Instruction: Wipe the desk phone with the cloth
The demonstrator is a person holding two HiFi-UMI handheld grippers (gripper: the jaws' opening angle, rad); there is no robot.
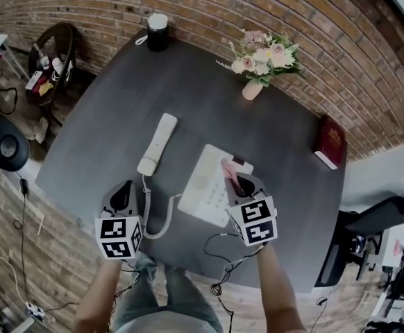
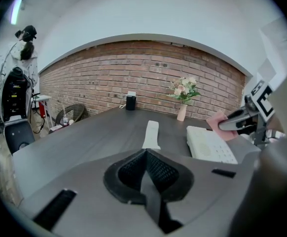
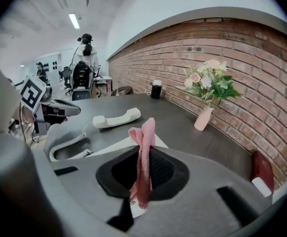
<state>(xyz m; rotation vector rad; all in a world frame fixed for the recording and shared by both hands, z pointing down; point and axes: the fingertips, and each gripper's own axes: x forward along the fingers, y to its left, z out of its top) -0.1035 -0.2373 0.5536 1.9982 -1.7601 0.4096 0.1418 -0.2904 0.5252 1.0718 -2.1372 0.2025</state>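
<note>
A white desk phone base (image 1: 205, 184) lies on the dark grey desk (image 1: 209, 96), with its handset (image 1: 157, 143) off the cradle to the left, joined by a coiled cord (image 1: 157, 222). My right gripper (image 1: 238, 183) hovers over the base's right side, shut on a pink cloth (image 1: 229, 172) that sticks up between the jaws (image 3: 142, 152). My left gripper (image 1: 123, 200) hangs near the desk's front edge, left of the cord, shut with nothing in it (image 2: 144, 168). The left gripper view shows the handset (image 2: 152, 134) and base (image 2: 208, 144) ahead.
A pink vase of flowers (image 1: 261, 60) stands at the back right. A black cylinder with a white top (image 1: 157, 32) sits at the far edge. A dark red book (image 1: 330, 141) lies near the right edge. Brick walls surround the desk; cables (image 1: 223, 266) hang off the front.
</note>
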